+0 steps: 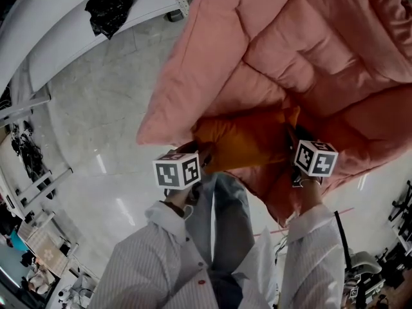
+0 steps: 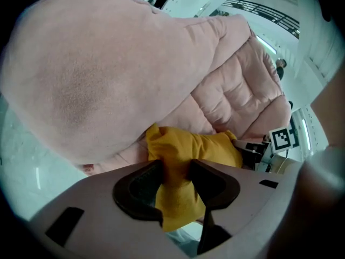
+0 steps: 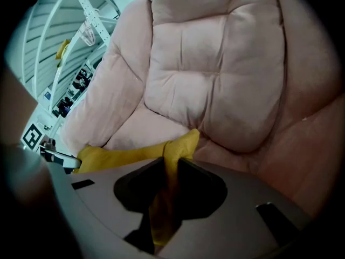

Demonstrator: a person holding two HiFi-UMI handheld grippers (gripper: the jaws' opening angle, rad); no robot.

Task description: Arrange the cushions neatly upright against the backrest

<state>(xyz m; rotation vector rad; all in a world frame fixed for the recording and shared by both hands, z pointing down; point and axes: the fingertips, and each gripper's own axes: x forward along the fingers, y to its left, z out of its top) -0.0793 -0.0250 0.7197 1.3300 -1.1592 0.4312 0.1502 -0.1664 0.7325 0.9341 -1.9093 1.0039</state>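
I have the left hand-held gripper (image 2: 174, 172) clamped on one end of the yellow cushion (image 1: 243, 145), with the fabric bunched thick between its jaws. The right hand-held gripper (image 3: 171, 171) pinches the opposite corner, its jaws narrow on a thin fold. The cushion spans between both grippers and rests against the pink quilted chair (image 1: 302, 50).
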